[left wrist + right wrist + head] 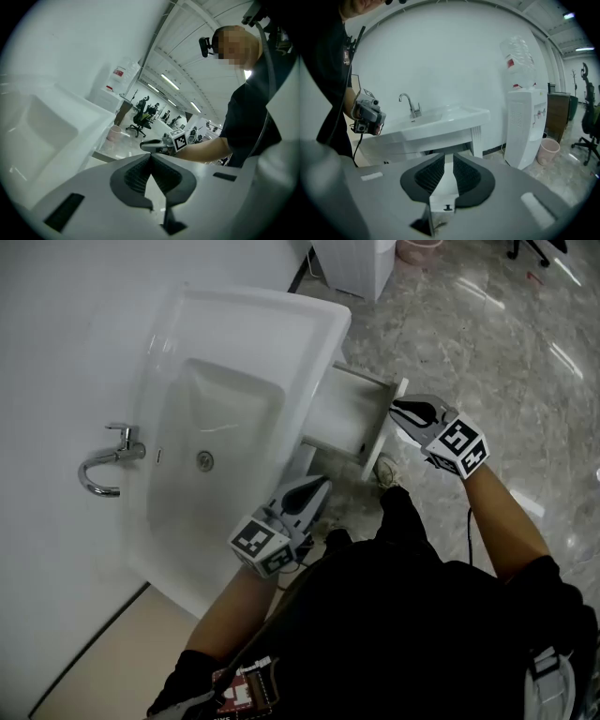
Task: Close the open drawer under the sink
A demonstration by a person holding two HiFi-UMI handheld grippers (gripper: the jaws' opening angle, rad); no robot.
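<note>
Here, the drawer [349,413] stands open under the sink [309,329], projecting toward 3 o'clock. The right gripper [405,410], fingers [427,176] slightly apart and empty, sits just beside the drawer front. The left gripper [319,486], fingers [135,174] pressed together, hangs at the drawer's 7 o'clock.

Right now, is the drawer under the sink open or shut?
Open: in the head view the drawer juts out past the sink's edge, its inside showing.

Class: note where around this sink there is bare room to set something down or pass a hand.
Free: the sink rim's flat end beside the basin; the marble floor beyond the open drawer. Crowded: before sink and drawer, where the person holds the left tongs and right tongs.
</note>
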